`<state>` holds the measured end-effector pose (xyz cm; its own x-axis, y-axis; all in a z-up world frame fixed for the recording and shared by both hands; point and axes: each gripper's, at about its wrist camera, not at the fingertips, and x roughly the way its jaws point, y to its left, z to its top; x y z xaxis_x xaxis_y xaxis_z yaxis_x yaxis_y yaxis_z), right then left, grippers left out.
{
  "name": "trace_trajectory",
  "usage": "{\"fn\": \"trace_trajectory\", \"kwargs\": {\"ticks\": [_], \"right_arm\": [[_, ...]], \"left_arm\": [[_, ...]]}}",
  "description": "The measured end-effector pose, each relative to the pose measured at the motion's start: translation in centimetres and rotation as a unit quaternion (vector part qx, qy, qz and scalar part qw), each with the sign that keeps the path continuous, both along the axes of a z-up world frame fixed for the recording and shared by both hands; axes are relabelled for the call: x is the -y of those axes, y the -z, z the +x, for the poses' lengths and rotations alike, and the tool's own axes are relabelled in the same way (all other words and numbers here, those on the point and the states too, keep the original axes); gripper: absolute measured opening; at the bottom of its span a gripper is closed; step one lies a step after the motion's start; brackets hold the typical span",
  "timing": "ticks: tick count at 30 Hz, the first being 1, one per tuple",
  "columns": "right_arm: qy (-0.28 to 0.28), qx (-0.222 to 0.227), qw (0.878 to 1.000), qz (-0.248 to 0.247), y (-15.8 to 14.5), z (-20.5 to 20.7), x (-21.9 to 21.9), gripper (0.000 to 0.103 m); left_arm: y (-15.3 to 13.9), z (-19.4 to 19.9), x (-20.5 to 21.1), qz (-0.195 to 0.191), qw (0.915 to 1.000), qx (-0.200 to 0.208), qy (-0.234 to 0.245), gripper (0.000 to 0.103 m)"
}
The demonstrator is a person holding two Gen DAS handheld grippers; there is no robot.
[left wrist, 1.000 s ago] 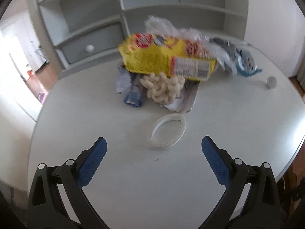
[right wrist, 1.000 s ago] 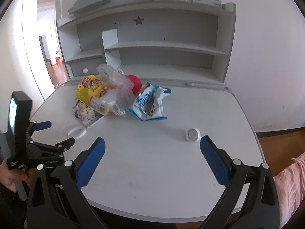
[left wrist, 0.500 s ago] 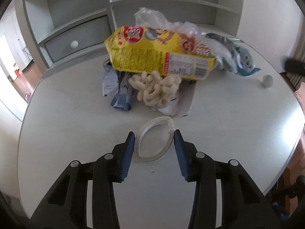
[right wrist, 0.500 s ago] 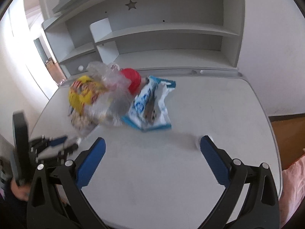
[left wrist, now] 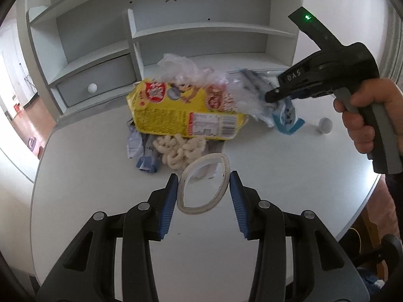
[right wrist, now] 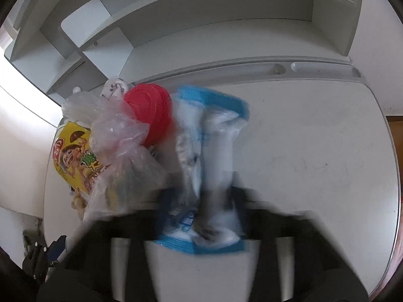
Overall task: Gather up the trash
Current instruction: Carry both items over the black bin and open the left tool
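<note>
My left gripper (left wrist: 203, 183) is shut on a white plastic ring (left wrist: 203, 183), squeezed into an oval and lifted above the white table (left wrist: 100, 201). Behind it lie puffed snacks (left wrist: 180, 149), a yellow snack bag (left wrist: 181, 110), clear plastic wrap (left wrist: 191, 71) and a crumpled grey wrapper (left wrist: 137, 143). My right gripper (right wrist: 201, 201) is blurred and closes around a blue-and-white wrapper (right wrist: 211, 156); it also shows in the left wrist view (left wrist: 287, 110). A red lid (right wrist: 148, 113) sits beside the clear plastic (right wrist: 121, 136).
A small white bottle cap (left wrist: 325, 125) lies on the table at the right. A white shelf unit (left wrist: 176, 32) with a drawer stands along the table's back edge. The right hand and gripper body (left wrist: 352, 80) hang over the table's right side.
My left gripper closed on the white ring and lifted it. My right gripper moved forward and down to the blue-and-white wrapper and closed around it.
</note>
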<state>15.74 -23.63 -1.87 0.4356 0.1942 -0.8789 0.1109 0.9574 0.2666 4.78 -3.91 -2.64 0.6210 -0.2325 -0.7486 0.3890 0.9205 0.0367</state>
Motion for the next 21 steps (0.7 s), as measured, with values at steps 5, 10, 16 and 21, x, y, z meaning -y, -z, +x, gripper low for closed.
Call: {"fn": "trace_trajectory", "kwargs": {"ticks": [5,10,16,21], "right_arm": [[0.015,0.094,0.995,-0.008,-5.2,-6.1,3.2,0.016],[0.088,0.154,0.983,-0.041,-8.3,-17.4,11.4,0.016],[0.251,0.118,0.954,-0.113,-5.6,-33.5,23.5,0.016],[0.368,0.034,0.923,-0.107,1.0,-45.8,31.3,0.016]], "left_arm": [[-1.4,-1.3,2.8,-0.005,0.9995,0.014,0.027,0.041],[-2.7,-4.0,10.1,-0.027,0.9929,0.019,0.114,0.041],[-1.1,-10.3,24.0,-0.057,0.9572,0.000,0.284,0.041],[5.1,-17.0,35.9,-0.054,0.9063,-0.064,0.414,0.041]]}}
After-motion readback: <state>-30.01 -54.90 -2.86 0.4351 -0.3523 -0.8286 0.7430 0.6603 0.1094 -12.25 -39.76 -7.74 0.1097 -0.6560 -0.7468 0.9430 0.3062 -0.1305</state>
